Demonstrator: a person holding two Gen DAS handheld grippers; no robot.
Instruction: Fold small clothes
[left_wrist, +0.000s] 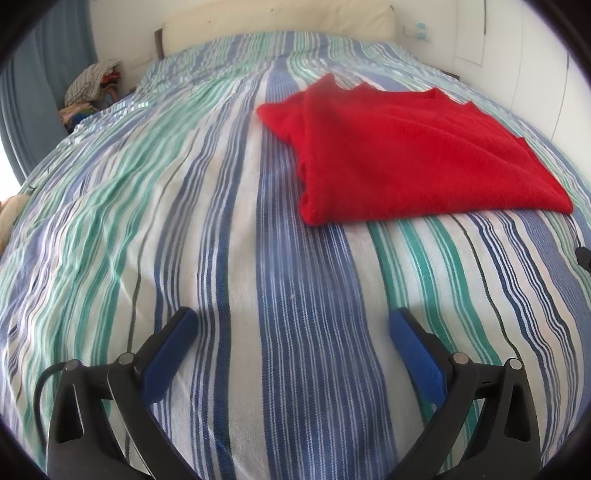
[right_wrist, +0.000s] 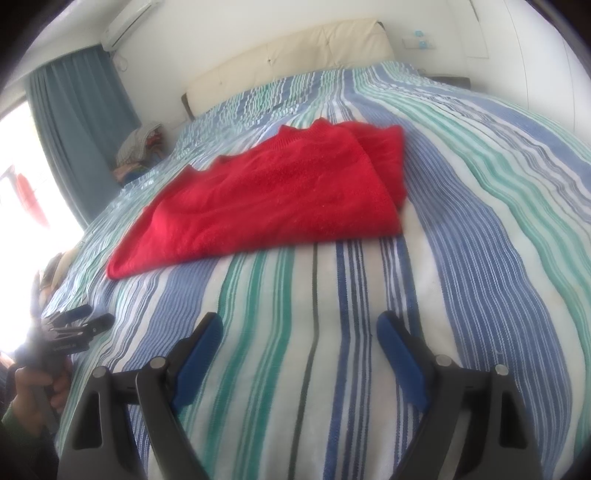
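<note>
In the left wrist view the left gripper (left_wrist: 293, 325) hangs over the striped bedspread (left_wrist: 207, 236) with its jaws spread wide and nothing between them. The red garment (left_wrist: 413, 155), already doubled over into a rough rectangle, lies ahead and off to the right of these jaws, well apart from them, with bare bedspread in between. Its long axis runs from the near left corner toward the far right, and its nearest corner, a thick folded edge, points back toward the camera. A narrower flap pokes out beyond its far left side. In the right wrist view the right gripper (right_wrist: 301, 328) is likewise released, jaws wide and empty, over the same bedspread (right_wrist: 480, 221). Here the red garment (right_wrist: 273, 192) sits ahead and to the left, its long side sweeping from the near left tip to the far right corner, where a second layer shows beneath the top one. The left gripper (right_wrist: 79, 323) shows at the left edge, held low beside the bed; its state is too blurred to read from here. The garment lies between the two arms, and neither looks clearly nearer, so a further fold would probably start with both reaching forward and inward.
</note>
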